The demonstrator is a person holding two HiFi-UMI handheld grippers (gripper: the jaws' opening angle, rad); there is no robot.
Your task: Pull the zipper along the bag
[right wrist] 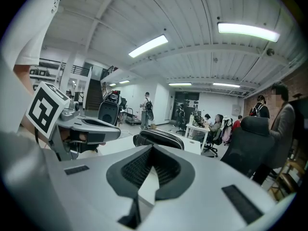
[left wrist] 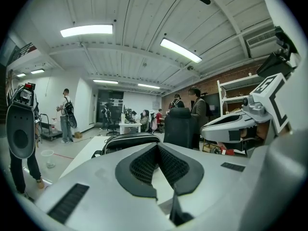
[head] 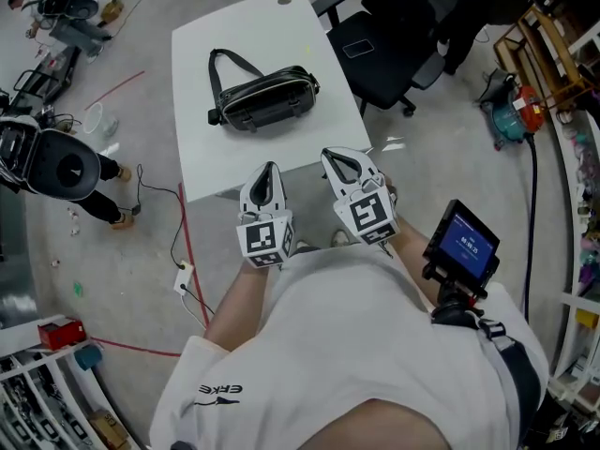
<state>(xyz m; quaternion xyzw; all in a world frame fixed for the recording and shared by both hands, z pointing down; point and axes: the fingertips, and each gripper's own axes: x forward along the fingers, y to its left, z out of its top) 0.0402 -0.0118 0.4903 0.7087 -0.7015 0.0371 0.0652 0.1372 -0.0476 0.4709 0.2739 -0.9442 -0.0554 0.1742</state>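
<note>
Lying on the middle of a white table (head: 244, 26), the black bag (head: 264, 97) has its long side across the view, and its strap (head: 228, 61) arches up at the 10 o'clock end. The top of the bag faces up, but the zipper pull is too small to find.

Both grippers hang in front of the person's chest, just past the near edge of the table, well apart from the bag. The bag is at 12 o'clock from them.

The left gripper (head: 269, 167) has its jaws closed, tip against tip, with nothing between them. In the left gripper view the left gripper (left wrist: 157, 147) points toward the bag (left wrist: 127, 139), which shows just above the tips.

The right gripper (head: 336, 157) is beside it at 3 o'clock, and its jaws are also pressed together and empty. In the right gripper view the right gripper (right wrist: 153, 147) shows the bag (right wrist: 159, 137) just over its tips.

A black office chair (head: 375, 45) stands at 2 o'clock from the bag, beside the table's corner. A small screen (head: 464, 242) glows blue near the person's right arm.
</note>
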